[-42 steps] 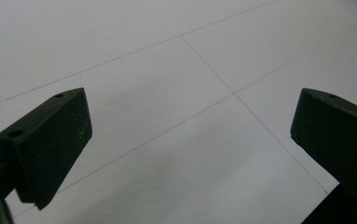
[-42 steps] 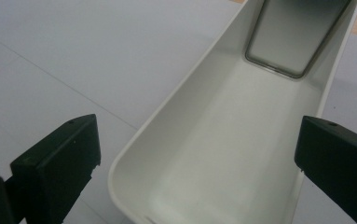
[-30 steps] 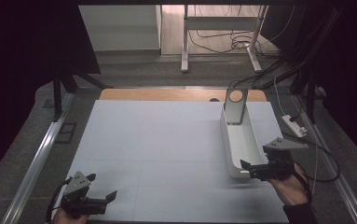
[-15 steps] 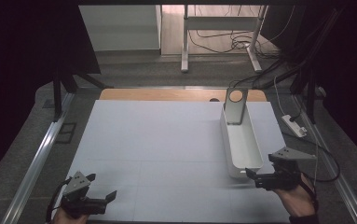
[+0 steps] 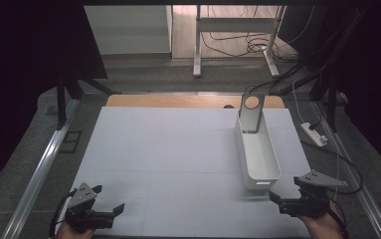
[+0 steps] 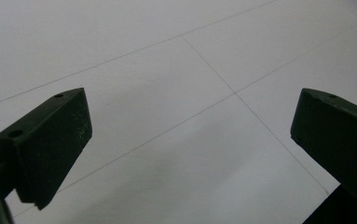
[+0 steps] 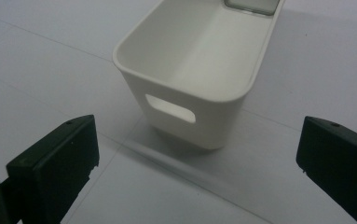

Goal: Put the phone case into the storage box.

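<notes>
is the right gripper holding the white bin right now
No, the right gripper has its fingers spread wide open, short of the white bin and not touching it.

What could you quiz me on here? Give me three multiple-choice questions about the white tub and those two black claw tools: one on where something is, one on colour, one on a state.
1. Where does the white tub stand on the table?
A. right side
B. left side
C. near left corner

2. What colour is the slanted plate standing in the tub's far end?
A. red
B. grey
C. yellow

3. How do the jaws of the right gripper stand?
A. shut on the tub
C. shut on nothing
B. open, empty

Answers:
1. A: the high view shows the tub right of the middle, just ahead of the right gripper.
2. B: it is a grey plate with a round hole.
3. B: the right gripper view shows both jaws wide apart, the tub beyond them untouched.
</notes>
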`<state>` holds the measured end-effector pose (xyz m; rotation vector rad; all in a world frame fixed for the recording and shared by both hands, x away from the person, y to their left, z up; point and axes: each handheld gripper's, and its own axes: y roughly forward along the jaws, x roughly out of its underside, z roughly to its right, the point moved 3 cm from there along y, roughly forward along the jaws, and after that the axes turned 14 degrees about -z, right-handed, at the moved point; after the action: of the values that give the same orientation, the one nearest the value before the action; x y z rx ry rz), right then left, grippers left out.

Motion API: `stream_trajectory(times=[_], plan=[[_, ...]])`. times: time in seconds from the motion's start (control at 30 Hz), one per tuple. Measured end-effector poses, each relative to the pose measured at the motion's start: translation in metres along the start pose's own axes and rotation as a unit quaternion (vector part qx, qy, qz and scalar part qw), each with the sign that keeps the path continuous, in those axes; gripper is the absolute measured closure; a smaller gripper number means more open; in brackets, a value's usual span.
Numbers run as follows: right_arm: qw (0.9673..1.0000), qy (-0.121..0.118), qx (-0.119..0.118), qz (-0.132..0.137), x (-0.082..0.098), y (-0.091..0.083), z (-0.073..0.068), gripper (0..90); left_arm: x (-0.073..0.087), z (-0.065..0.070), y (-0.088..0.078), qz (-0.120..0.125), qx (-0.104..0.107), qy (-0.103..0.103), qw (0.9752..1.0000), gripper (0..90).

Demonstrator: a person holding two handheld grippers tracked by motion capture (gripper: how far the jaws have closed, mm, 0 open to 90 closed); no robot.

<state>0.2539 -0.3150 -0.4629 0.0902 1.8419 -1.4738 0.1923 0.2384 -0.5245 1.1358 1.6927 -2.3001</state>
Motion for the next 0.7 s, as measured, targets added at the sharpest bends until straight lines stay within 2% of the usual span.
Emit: stream_trajectory(times=[0.47,0.7], plan=[[0.9999,0.009,0.010,-0.009,0.021,-0.002,0.004,0.0,0.000,0.000,0.000,0.001,0.000,-0.001,1.0000,0.0],[0.9995,0.008,0.016,-0.025,0.030,-0.001,0.005,0.0,0.000,0.000,0.000,0.004,0.000,-0.003,1.0000,0.0]])
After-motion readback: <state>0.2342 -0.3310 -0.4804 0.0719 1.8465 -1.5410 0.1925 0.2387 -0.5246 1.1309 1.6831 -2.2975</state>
